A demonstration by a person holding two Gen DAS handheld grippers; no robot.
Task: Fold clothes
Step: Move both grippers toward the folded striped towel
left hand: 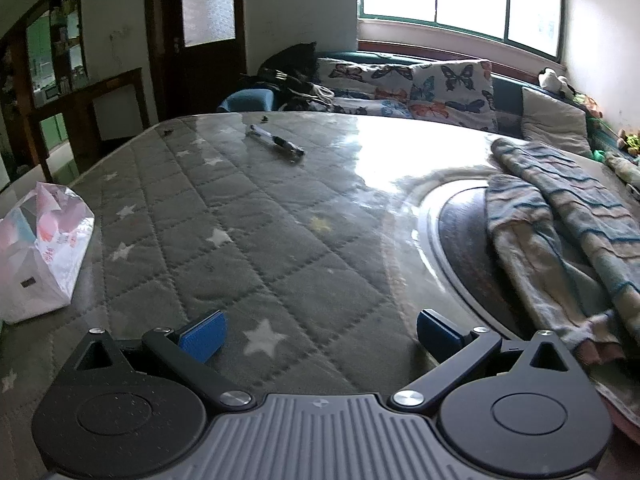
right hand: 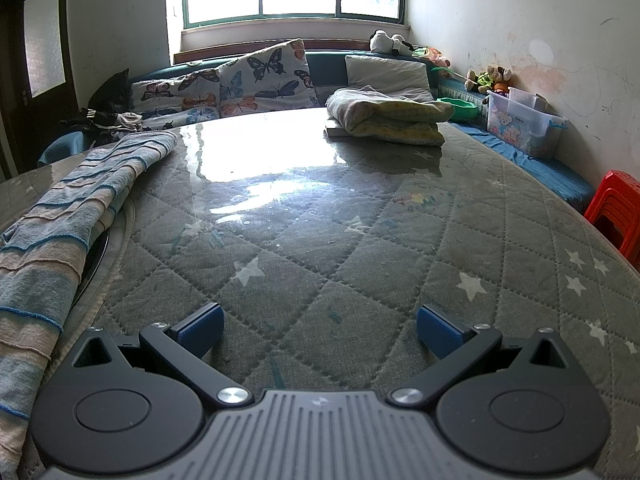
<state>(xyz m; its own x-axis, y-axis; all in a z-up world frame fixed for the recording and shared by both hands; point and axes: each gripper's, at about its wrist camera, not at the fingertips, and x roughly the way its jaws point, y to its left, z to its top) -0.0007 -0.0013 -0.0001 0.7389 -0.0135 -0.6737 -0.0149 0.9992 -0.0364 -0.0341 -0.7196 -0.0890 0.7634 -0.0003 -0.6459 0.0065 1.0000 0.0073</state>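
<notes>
Both jaws spread wide, nothing held: left hand-held gripper (left hand: 320, 336) and right hand-held gripper (right hand: 319, 330) hover low over the table (right hand: 360, 240). Striped garment (right hand: 72, 216) lies rumpled between them, draped over a dark round inset (left hand: 464, 240) in the table, part-doubled on itself. Risks, as I judge them: pinching two layers at once, so the fold drags crooked; glossy cover lets the cloth slide; pen (left hand: 276, 143) and folded blanket (right hand: 388, 120) may snag a spread.
</notes>
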